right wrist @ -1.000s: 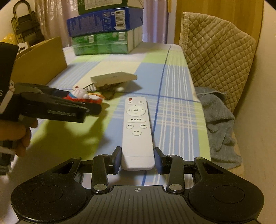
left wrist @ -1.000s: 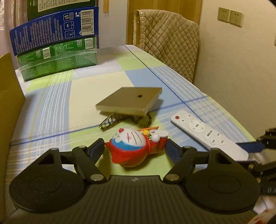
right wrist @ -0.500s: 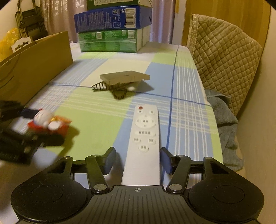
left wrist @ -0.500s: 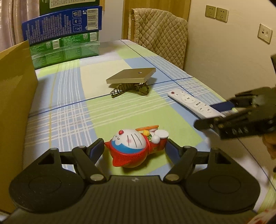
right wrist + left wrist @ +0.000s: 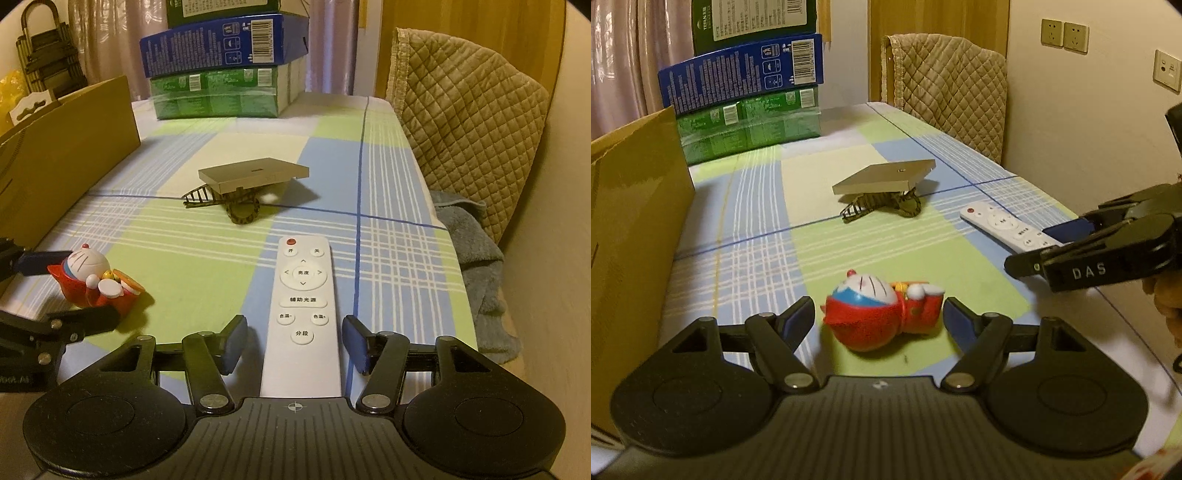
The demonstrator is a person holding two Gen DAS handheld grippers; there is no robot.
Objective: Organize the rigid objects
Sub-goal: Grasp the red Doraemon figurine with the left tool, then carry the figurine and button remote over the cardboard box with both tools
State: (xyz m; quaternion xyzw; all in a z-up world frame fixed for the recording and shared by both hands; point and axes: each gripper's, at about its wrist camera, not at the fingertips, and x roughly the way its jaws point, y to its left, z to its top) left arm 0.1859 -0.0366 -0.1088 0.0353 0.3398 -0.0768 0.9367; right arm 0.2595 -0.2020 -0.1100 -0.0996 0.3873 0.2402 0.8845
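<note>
The right gripper has just let go of the white remote, jaws now clear either side, while the left gripper sits loose around the toy figurine, gold box well beyond.

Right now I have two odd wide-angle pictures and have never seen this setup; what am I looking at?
No robot: a person holds a two-finger gripper in each hand, each with a camera looking along its fingers. One picture is from the left gripper, the other from the right gripper. On the checked table are a red toy, a white remote and a propped-up tan panel; a cardboard box stands at the side. The toy sits between the left jaws; whether they squeeze it is unclear. The right jaws have just been opening, the remote loose between them.
</note>
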